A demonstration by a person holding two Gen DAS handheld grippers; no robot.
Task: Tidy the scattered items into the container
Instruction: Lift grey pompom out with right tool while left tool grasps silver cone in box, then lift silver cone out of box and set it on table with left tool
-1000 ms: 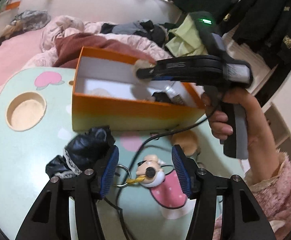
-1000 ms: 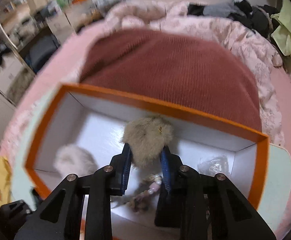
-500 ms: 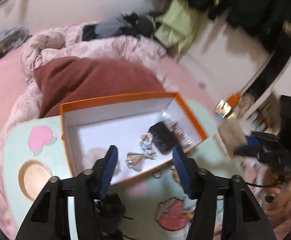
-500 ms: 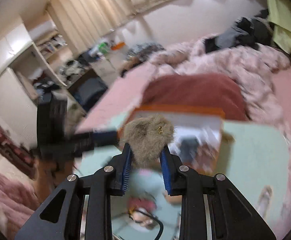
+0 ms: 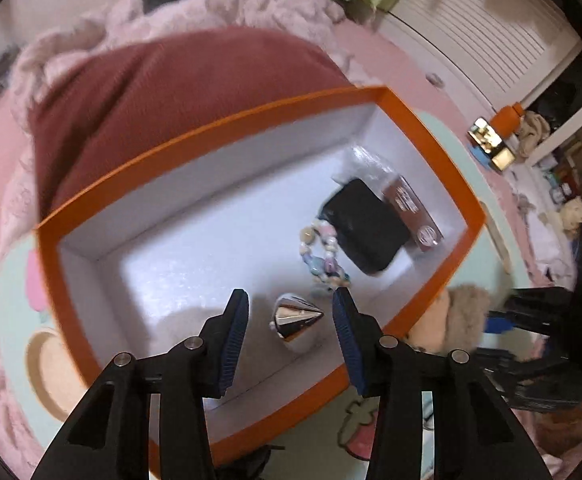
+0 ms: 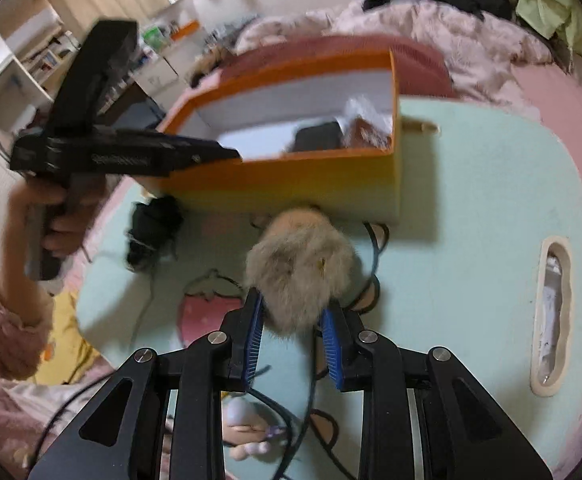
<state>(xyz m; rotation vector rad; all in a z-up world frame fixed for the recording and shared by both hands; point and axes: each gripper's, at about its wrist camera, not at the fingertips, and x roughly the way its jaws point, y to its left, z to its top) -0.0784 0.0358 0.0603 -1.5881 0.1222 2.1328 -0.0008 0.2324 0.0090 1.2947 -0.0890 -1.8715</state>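
The orange box [image 5: 423, 128] with a white inside stands on the mint-green table [image 6: 491, 200]. In it lie a silver cone-shaped piece [image 5: 297, 316], a bead bracelet [image 5: 323, 252], a black pouch [image 5: 365, 226] and a brown packet [image 5: 411, 204]. My left gripper [image 5: 289, 312] is open and empty, above the box over the silver piece. My right gripper [image 6: 293, 320] is shut on a beige fur pompom [image 6: 301, 268], held over the table in front of the box [image 6: 291, 184]. The pompom also shows in the left wrist view [image 5: 465, 312].
A black lacy item [image 6: 153, 232] lies on the table left of the pompom. Black cables [image 6: 375, 264] and a small doll charm [image 6: 247, 420] lie near the front. A cup hole [image 5: 47, 364] and a slot [image 6: 551, 312] are cut in the tabletop. A dark red cushion [image 5: 171, 88] lies behind the box.
My left gripper has risen from the table and moved over the box. My right gripper has pulled back out of the box to the table's front, still holding the pompom.
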